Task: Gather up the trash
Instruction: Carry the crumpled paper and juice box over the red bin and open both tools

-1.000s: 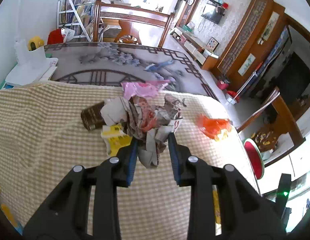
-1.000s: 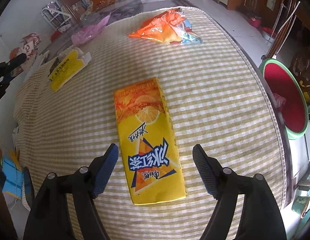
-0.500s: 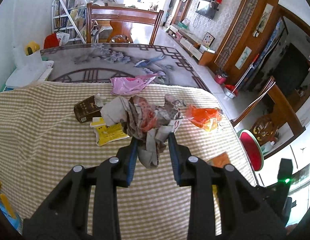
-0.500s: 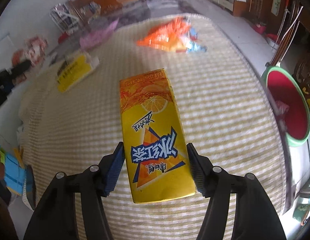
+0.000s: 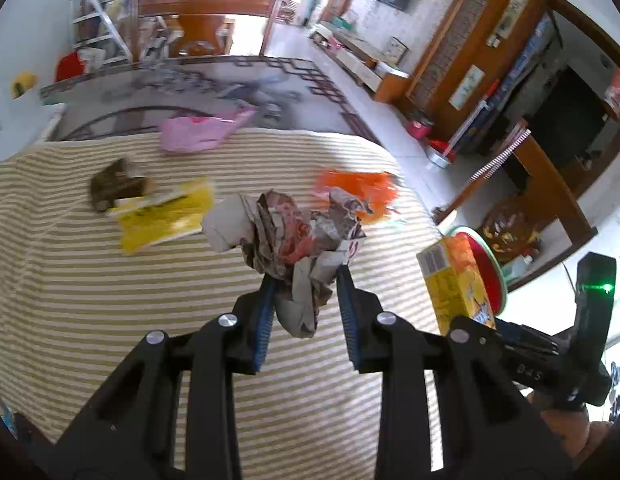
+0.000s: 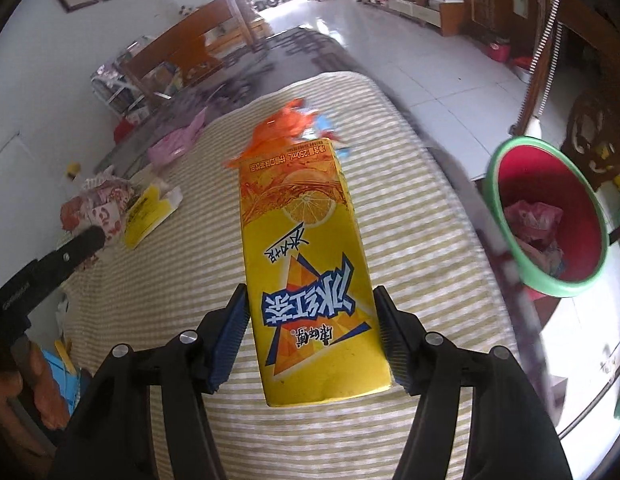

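Observation:
My left gripper (image 5: 305, 280) is shut on a crumpled ball of paper (image 5: 286, 232), held above the striped tablecloth (image 5: 110, 300). My right gripper (image 6: 310, 300) is shut on a yellow drink carton (image 6: 306, 264), lifted off the cloth and tilted; the same carton (image 5: 456, 284) shows at the right in the left wrist view. A red bin with a green rim (image 6: 546, 216) stands off the table's right edge with some trash inside. Still on the cloth lie an orange wrapper (image 6: 286, 128), a pink bag (image 5: 198, 132), a flattened yellow box (image 5: 166, 216) and a brown box (image 5: 118, 186).
The table's curved right edge (image 6: 450, 168) runs close to the bin. A wooden chair (image 5: 202, 12) and a shelf rack (image 5: 98, 20) stand behind the table. A tiled floor and wooden cabinets (image 5: 490, 40) lie to the right. A person's hand (image 6: 6, 384) shows at lower left.
My right gripper closed on the yellow carton and lifted it off the cloth. My left gripper, still holding the paper ball, moved rightward toward the bin side.

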